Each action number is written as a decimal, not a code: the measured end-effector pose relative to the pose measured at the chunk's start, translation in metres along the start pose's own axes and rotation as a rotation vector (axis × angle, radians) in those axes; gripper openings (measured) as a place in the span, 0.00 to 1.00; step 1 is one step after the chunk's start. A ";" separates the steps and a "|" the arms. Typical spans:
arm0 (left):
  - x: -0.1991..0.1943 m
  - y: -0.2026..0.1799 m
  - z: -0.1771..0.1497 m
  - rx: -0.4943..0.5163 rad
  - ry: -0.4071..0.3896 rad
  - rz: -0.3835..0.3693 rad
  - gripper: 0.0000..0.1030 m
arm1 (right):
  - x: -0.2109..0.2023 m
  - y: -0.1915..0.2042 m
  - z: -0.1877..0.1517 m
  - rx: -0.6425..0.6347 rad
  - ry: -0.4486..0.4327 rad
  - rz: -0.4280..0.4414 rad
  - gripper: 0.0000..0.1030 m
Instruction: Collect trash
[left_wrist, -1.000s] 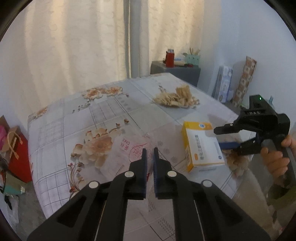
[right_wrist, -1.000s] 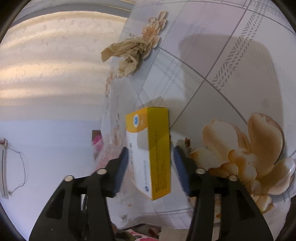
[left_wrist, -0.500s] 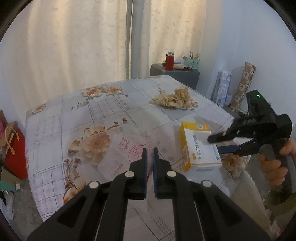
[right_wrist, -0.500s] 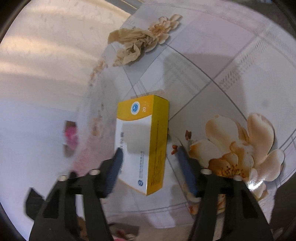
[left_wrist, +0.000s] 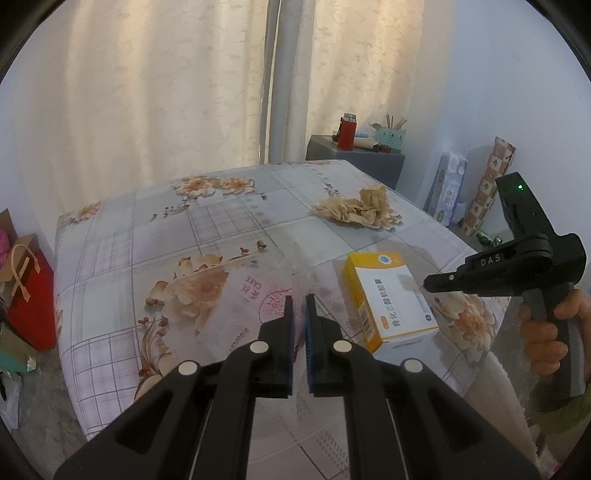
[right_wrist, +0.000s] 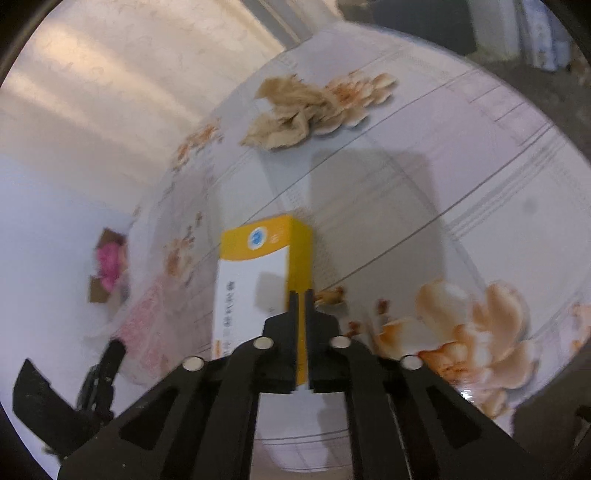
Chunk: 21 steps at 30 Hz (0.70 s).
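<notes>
A yellow and white box (left_wrist: 389, 297) lies on the flowered tablecloth (left_wrist: 155, 236); it also shows in the right wrist view (right_wrist: 258, 288). My right gripper (right_wrist: 301, 295) is shut and empty, raised above the box's near right side; in the left wrist view it (left_wrist: 430, 284) hovers over the box. My left gripper (left_wrist: 299, 301) is shut and empty above a clear plastic bag with pink print (left_wrist: 251, 310). A crumpled brown paper (left_wrist: 356, 210) lies farther back on the table and shows in the right wrist view (right_wrist: 291, 114).
A grey side cabinet (left_wrist: 358, 162) with a red flask (left_wrist: 347, 131) stands behind the table. Rolled wrapping paper (left_wrist: 487, 192) leans on the right wall. A red paper bag (left_wrist: 26, 291) sits on the floor at left.
My right gripper was open around the box; it has lifted back from the box and closed empty. The left gripper has risen slightly and stays shut.
</notes>
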<state>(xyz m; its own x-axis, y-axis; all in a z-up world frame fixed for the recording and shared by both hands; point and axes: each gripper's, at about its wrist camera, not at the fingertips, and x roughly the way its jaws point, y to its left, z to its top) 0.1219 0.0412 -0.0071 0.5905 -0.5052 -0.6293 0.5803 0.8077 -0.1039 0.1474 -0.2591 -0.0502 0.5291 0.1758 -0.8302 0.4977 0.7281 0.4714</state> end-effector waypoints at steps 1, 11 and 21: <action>0.000 0.001 0.000 -0.003 -0.001 0.000 0.04 | -0.001 0.001 0.001 -0.008 -0.003 -0.012 0.37; 0.000 0.009 0.003 -0.036 -0.002 0.016 0.04 | 0.040 0.060 -0.004 -0.257 0.030 -0.238 0.78; 0.003 0.011 0.002 -0.048 0.005 0.020 0.04 | 0.053 0.097 -0.011 -0.397 -0.025 -0.331 0.85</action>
<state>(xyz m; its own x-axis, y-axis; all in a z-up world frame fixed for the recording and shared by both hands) 0.1312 0.0475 -0.0084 0.5990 -0.4875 -0.6352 0.5407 0.8314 -0.1282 0.2164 -0.1723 -0.0517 0.4059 -0.1183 -0.9062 0.3445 0.9383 0.0318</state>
